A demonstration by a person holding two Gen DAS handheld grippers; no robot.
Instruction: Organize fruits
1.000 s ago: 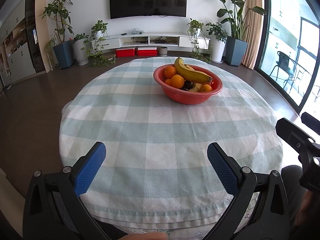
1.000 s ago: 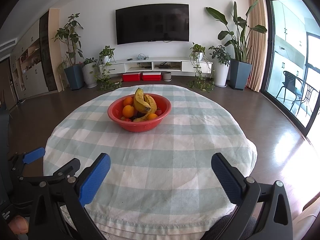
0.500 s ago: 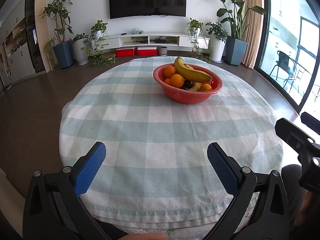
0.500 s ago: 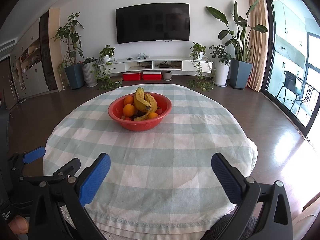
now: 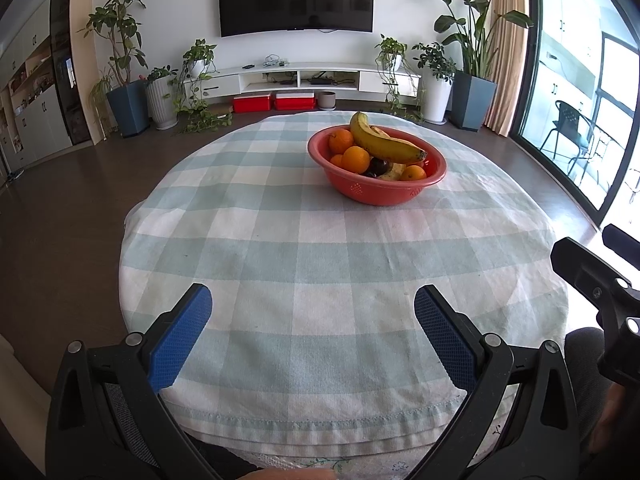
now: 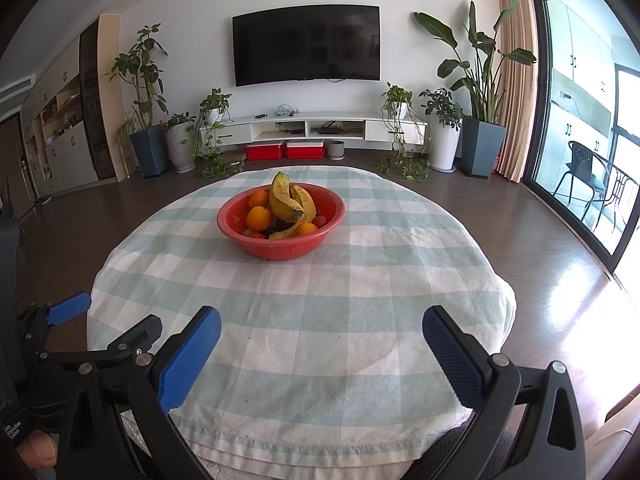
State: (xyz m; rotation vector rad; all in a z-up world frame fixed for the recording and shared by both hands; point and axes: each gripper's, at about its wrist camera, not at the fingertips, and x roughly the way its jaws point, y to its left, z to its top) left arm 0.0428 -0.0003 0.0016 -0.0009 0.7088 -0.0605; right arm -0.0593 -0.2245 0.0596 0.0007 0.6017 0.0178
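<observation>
Red plastic bowl (image 5: 376, 190) with bananas (image 5: 386, 146) and oranges (image 5: 355, 159) is set on the checked tabletop (image 5: 280, 264), well beyond the left hand-held gripper (image 5: 312, 338) and right hand-held gripper (image 6: 322, 350), both spread wide, nothing held.

A home living room: a wall-mounted television (image 6: 306, 45) above a low white media console (image 6: 312, 128), potted plants (image 6: 478, 92) on a dark wood floor (image 6: 520, 216), curtained balcony doors (image 6: 580, 120).
</observation>
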